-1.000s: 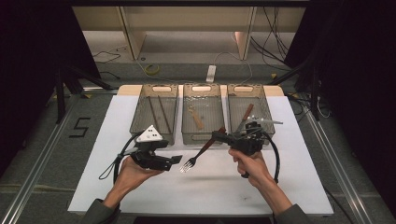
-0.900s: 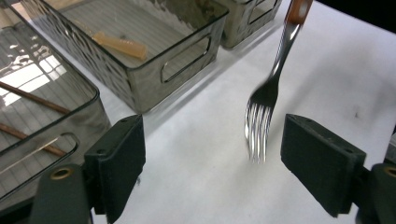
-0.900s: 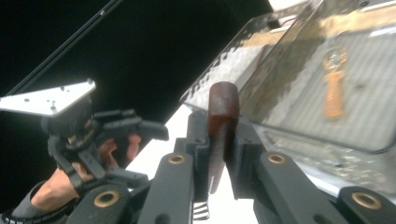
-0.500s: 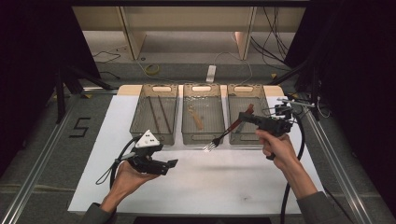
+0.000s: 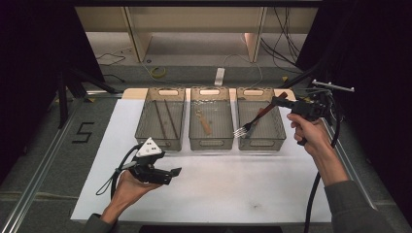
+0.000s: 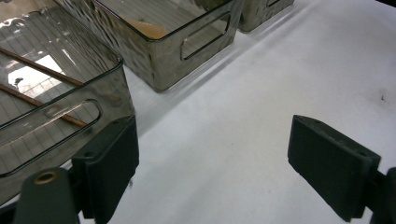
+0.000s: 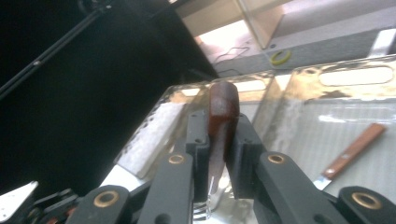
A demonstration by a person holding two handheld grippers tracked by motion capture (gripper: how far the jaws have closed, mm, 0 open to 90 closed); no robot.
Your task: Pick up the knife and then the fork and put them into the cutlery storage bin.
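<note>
Between the pads of the right tongs (image 5: 281, 101), at about two o'clock on the counter (image 5: 228, 194), sits the dark red wooden handle of a fork (image 5: 252, 121); the right gripper view shows the two black jaws nearly closed and pressed flat against both sides of that handle, the rounded end standing above them. In the high view the fork slants down toward seven o'clock, its tines hanging just over the near left part of the right-hand clear bin (image 5: 260, 124). The work in hand looks like dropping the fork into that bin, and to do it well the tines should go lower and further inside the walls before the grip eases, with the fork laid roughly along the bin's long axis so the handle does not catch the far rim or tip out over the near one; a release from this height would likely make it bounce. The middle bin (image 5: 210, 124), at twelve o'clock, holds a wooden-handled utensil (image 5: 204, 121), and the left bin (image 5: 160, 124), at eleven o'clock, holds two thin dark sticks (image 5: 164, 119), so the fork should stay clear of both. The left tongs (image 5: 172, 172), at about seven o'clock low over the white counter, have just been opening; the left gripper view shows the jaws wide apart with nothing between them, only bare counter beyond, so they play no part in the drop.
</note>
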